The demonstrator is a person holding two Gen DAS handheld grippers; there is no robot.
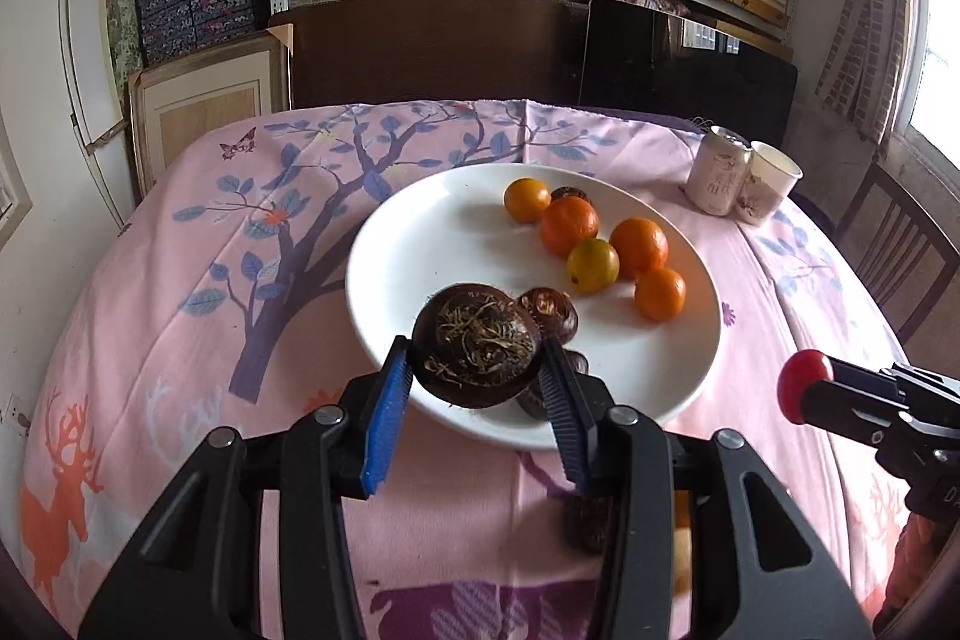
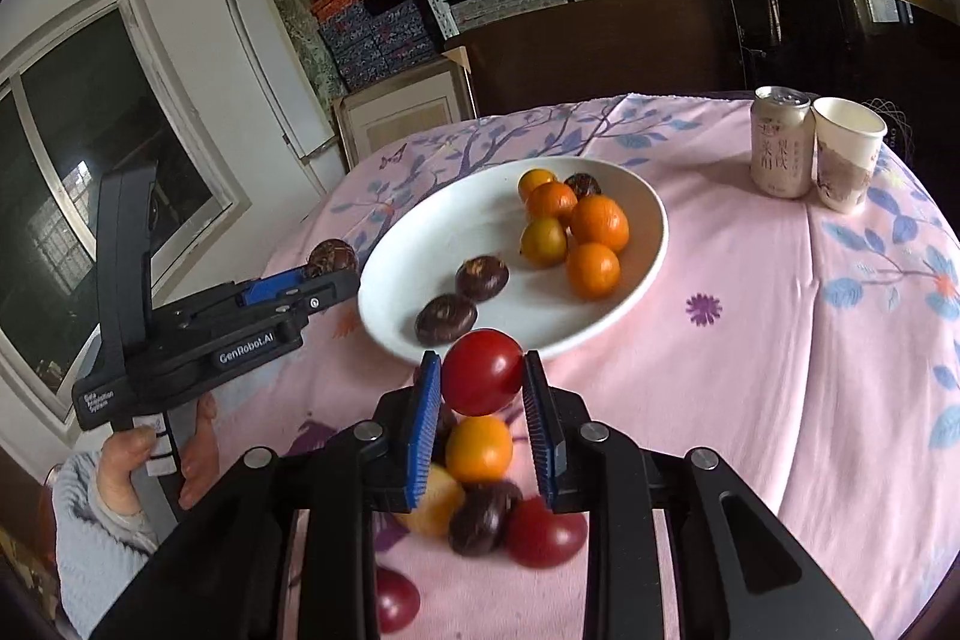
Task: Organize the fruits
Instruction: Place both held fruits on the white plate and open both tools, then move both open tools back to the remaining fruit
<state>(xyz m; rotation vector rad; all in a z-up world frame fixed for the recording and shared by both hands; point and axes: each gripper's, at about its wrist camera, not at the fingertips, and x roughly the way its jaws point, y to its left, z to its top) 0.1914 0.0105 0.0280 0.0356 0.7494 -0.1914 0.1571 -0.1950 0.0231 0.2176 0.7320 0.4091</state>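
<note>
A white plate holds several orange fruits and a few dark brown water chestnuts. My left gripper is shut on a large water chestnut above the plate's near rim. In the right wrist view my right gripper is shut on a red tomato, held above the cloth just before the plate. Below it lie an orange fruit, a yellow fruit, a water chestnut and two more tomatoes. The left gripper shows at the left there.
A drink can and a paper cup stand at the far right of the pink patterned tablecloth. Shelves of boxes fill the wall behind. A wooden chair stands at the right.
</note>
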